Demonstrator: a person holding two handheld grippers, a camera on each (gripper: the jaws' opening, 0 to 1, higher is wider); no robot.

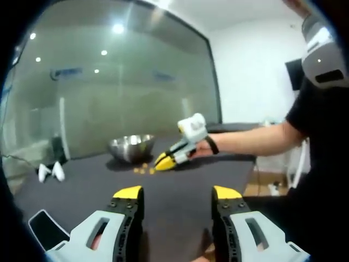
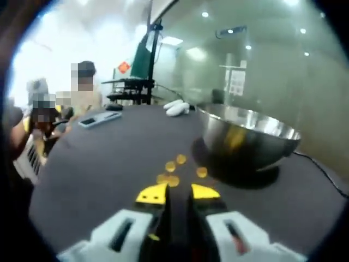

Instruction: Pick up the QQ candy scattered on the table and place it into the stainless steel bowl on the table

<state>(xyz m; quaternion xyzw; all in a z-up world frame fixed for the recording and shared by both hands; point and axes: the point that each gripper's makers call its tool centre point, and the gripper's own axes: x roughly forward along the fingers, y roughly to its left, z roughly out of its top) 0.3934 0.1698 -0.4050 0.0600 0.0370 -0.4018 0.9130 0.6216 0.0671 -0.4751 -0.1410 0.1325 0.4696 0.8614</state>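
Left gripper (image 1: 177, 195) w/ yellow-tipped jaws spread wide, low over the dark grey tabletop (image 1: 180, 191), nothing between them; right gripper (image 2: 177, 192) jaws nearly pressed together, tips down by the small round orange QQ candies (image 2: 170, 166) scattered just ahead; can't tell if a candy is pinched; shiny stainless steel bowl (image 2: 248, 139) sits right of candies, near; two white oval objects (image 2: 177, 107) & flat phone-like device (image 2: 98, 118) at far edge.

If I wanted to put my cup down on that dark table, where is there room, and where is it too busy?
Bare table spreads between the left gripper and the candies. More lies free between the candies and the flat phone-like device at the far edge. It is crowded beside the steel bowl, where the right gripper works over the candies.
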